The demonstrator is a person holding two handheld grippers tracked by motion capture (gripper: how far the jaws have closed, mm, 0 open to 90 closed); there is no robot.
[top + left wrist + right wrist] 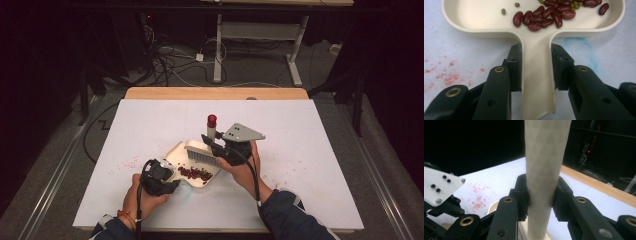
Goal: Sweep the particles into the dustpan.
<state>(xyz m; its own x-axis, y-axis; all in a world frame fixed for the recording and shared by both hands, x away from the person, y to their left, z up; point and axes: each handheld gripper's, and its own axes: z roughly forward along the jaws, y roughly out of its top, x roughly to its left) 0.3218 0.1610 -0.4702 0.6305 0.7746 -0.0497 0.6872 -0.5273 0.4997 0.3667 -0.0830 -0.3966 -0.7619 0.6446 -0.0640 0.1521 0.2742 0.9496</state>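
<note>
From above, a person stands at a white tabletop (300,165) with a gripper in each hand. The left gripper (167,176) holds the handle of a cream dustpan (176,154) lying flat near the middle of the tabletop, with a heap of red beans (196,173) inside its near edge. The right gripper (212,142) holds a brush (201,151) by its pale, red-capped handle, bristles down over the pan.

In the left gripper view, the fingers (514,67) are closed on either side of the dustpan's handle (536,82), pads pressed against its two walls. The kidney beans (541,15) sit with a few small green ones (503,11) on the pan floor. Faint red specks (446,75) mark the tabletop to one side and a blue smudge (584,47) the other.

In the right gripper view, the fingers (522,195) are clamped round the brush handle (545,170), which stands nearly upright between them. The left gripper's grey plate (439,186) shows at the side.

The pan looks like light, stiff plastic, and smooth enough to slide if pushed, so the handle is the sensible place to pin it. The brush handle seems rigid and easy to grip at mid-length; its bristles would flex, and the loose beans would likely roll at a touch.
</note>
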